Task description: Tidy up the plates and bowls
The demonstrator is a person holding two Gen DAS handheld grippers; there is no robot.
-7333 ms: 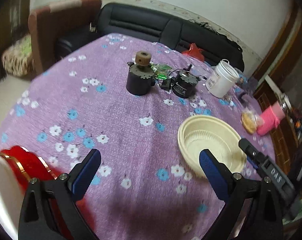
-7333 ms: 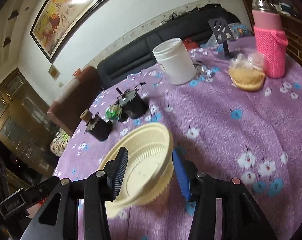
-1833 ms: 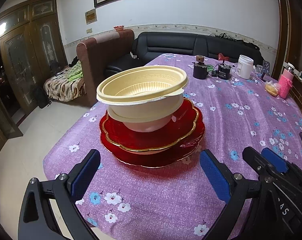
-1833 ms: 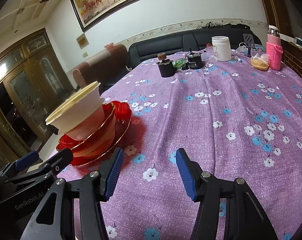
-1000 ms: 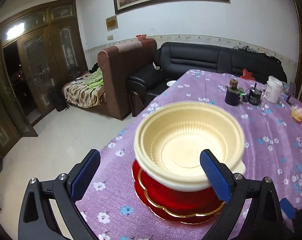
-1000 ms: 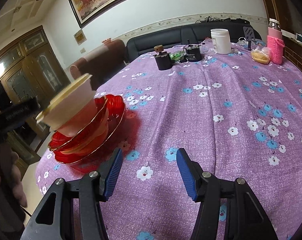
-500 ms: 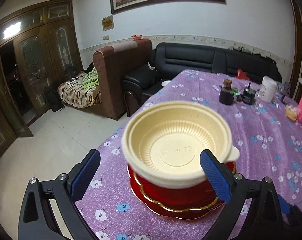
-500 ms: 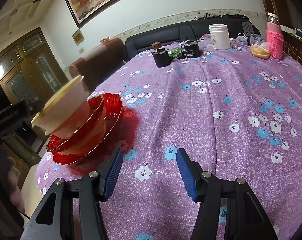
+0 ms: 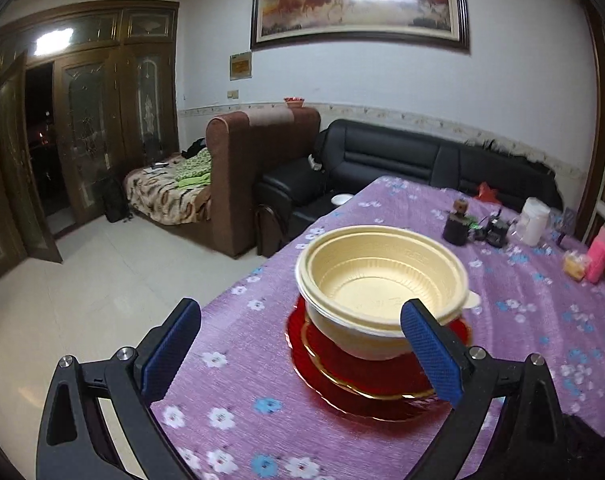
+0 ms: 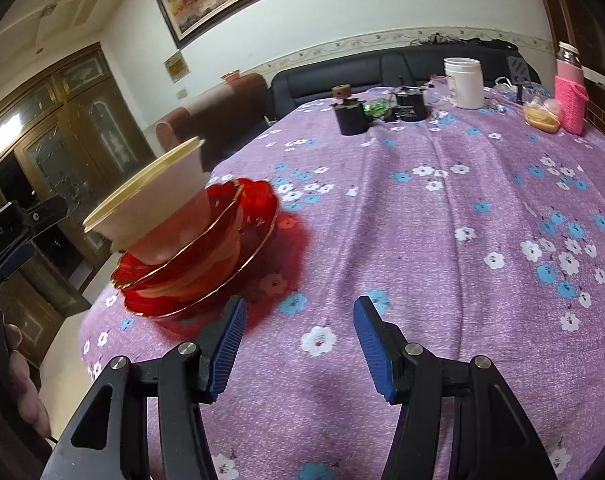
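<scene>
Two red plates [image 9: 354, 376] half-hidden under bowls [image 9: 382, 276]

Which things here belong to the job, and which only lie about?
Job: cream bowls, red plates, left gripper, right gripper.
Lying about: white jar, pink bottle, black cup, bagged bun.

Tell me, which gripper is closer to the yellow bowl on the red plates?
Left. The left gripper is open with the cream-yellow bowl just ahead, by its right finger. The right gripper is open over bare tablecloth, beside the red plates.
</scene>
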